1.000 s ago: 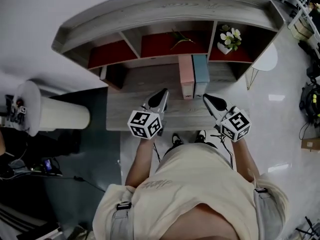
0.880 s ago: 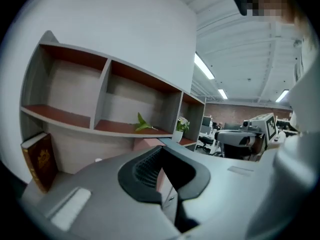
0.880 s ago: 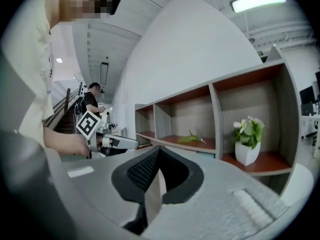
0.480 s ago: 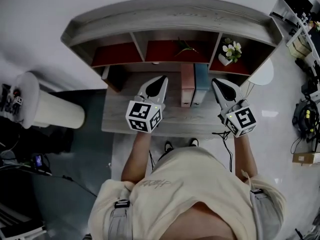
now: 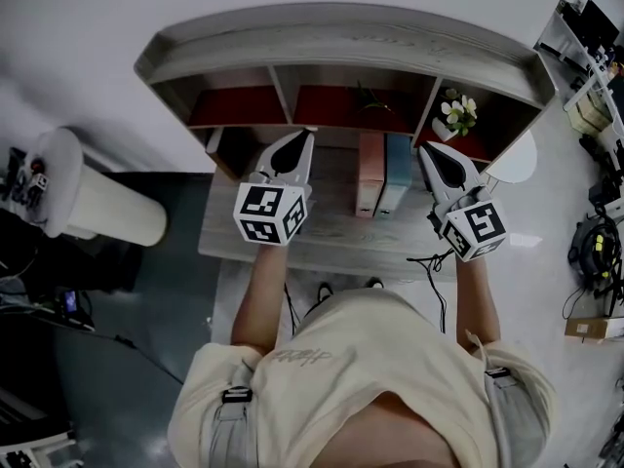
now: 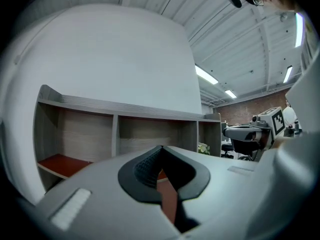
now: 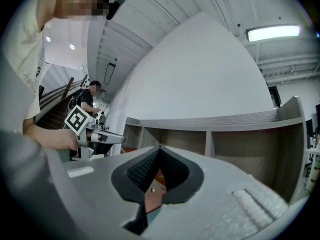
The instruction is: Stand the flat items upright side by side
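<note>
Comparing this moment with a second ago, we see both tools carried forward and spread wider. They sat near the front edge of the bench [image 5: 331,240], at 6 o'clock of the two binders. Now they flank the binders.

The left hand-held gripper [image 5: 303,136] lies at 9 o'clock of the pink binder [image 5: 369,172], apart from it. The right hand-held gripper [image 5: 430,150] lies at 3 o'clock of the blue binder [image 5: 395,172], near it but not touching as far as we can tell.

Both tools have their jaws pressed together with nothing between them, as before. Each gripper's own view shows the dark pads meeting at a point, aimed up at the shelf unit [image 5: 341,39] and not at any item.

The binders themselves have not shifted on the bench. They stand upright with their flat sides touching, pink at 9 o'clock of blue, in front of the middle shelf compartment. The potted flowers [image 5: 457,113] sit in the compartment at 1 o'clock of them.

We judge the standing-up is already done. With no flat item lying down in view, this widening looks like clearing away, not another grasp.
</note>
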The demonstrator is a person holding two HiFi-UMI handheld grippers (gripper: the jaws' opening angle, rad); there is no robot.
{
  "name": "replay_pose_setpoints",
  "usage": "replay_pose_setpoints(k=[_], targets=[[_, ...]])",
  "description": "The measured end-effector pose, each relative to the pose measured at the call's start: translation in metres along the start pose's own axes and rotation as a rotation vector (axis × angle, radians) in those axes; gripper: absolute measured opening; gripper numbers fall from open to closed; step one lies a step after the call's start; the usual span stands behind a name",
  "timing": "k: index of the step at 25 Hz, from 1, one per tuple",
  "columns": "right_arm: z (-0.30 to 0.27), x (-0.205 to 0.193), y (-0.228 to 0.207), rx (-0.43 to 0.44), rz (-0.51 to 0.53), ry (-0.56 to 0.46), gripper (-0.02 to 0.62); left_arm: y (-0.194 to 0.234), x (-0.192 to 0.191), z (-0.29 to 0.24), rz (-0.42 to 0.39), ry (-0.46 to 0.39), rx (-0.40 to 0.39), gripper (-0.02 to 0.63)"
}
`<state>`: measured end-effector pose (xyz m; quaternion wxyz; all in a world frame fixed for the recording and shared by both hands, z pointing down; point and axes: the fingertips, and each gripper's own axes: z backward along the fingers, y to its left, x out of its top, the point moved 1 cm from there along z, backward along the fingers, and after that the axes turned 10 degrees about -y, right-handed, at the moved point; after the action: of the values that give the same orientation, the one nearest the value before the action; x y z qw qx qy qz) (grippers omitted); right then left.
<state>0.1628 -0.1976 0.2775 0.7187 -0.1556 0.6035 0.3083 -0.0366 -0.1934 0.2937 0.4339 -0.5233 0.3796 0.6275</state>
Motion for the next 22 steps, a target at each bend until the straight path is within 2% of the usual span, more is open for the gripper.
replay_pose_setpoints(k=[5, 15, 22], targets=[[-0.001, 0.005, 0.0, -0.02, -0.018, -0.041, 0.0, 0.005, -0.003, 0.005, 0.003, -0.001, 0.013, 0.012], [0.013, -0.009, -0.003, -0.039, -0.048, 0.006, 0.0, 0.005, -0.039, 0.009, 0.057, 0.057, 0.0, 0.012], [0.02, -0.023, 0.001, -0.048, -0.053, 0.061, 0.001, -0.003, -0.044, 0.01, 0.081, 0.065, -0.032, 0.012]])
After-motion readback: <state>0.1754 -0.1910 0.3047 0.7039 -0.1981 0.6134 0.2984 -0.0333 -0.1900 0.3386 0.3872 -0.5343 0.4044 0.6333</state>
